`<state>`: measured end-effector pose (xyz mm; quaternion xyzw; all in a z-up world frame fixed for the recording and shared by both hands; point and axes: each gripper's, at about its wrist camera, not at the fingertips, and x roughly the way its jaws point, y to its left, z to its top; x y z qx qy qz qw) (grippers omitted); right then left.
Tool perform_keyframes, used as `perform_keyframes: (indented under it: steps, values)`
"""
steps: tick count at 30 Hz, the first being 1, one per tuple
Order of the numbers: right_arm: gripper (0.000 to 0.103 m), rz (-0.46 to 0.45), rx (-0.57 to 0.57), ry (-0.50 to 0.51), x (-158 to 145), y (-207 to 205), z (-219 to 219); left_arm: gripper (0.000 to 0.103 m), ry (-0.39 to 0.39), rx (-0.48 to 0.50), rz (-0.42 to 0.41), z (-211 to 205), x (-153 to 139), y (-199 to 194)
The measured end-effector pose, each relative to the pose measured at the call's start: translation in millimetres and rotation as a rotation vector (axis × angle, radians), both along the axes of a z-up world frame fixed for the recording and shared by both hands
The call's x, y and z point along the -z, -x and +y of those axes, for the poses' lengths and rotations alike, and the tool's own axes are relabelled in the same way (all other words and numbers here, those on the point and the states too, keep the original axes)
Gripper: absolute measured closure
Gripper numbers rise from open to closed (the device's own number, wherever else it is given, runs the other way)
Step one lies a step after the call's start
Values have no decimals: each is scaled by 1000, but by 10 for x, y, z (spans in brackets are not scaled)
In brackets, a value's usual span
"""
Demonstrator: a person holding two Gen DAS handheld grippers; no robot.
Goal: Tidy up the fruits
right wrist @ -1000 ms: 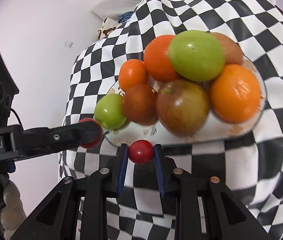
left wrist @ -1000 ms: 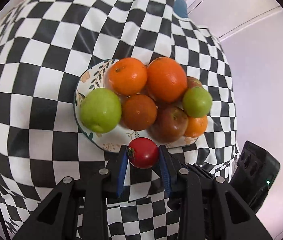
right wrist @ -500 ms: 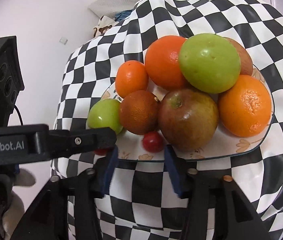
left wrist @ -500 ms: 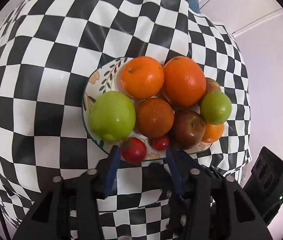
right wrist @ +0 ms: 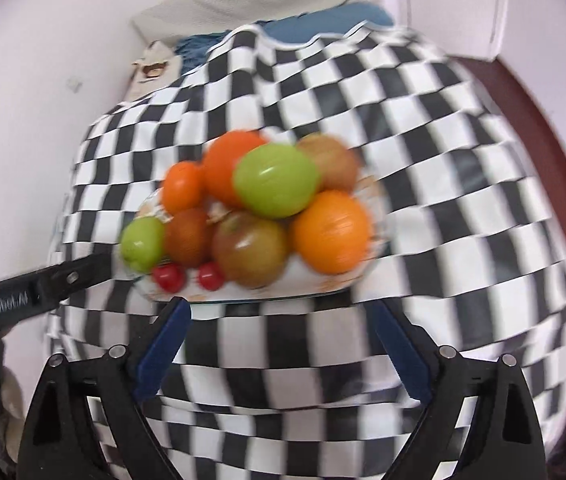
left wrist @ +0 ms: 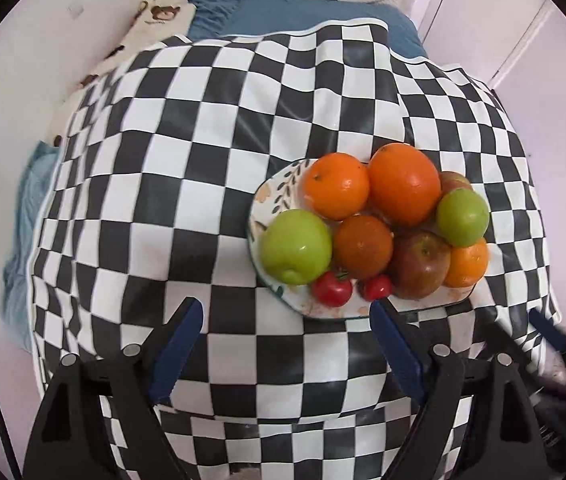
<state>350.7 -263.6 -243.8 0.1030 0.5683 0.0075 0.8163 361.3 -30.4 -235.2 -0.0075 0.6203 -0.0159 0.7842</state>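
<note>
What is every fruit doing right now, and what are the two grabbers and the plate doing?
left gripper: open, holding nothing
right gripper: open, holding nothing
two small red tomatoes: lying side by side on the plate's near edge
green apples: resting in the pile
oranges: piled on the plate
plate: full, sitting on the checkered cloth

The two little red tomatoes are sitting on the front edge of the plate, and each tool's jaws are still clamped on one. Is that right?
Not quite. The two little red tomatoes do sit on the front edge of the plate, but nothing is clamped on them. The left wrist view shows the left gripper with jaws spread wide and empty; the right wrist view shows the same for the right gripper.
</note>
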Motion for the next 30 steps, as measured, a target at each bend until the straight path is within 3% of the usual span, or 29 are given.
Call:
perform_keyframes:
  steps: [11, 20, 30]
  values:
    - [6, -52, 4, 118, -429, 73, -109, 18, -12, -2, -62, -62, -285, 310]
    - [5, -123, 1, 141, -967, 348, -176, 18, -17, 0, -178, -129, -889, 654]
    - [5, -215, -30, 136, -1796, 998, -212, 18, 8, 18, -306, -200, -1661, 1209]
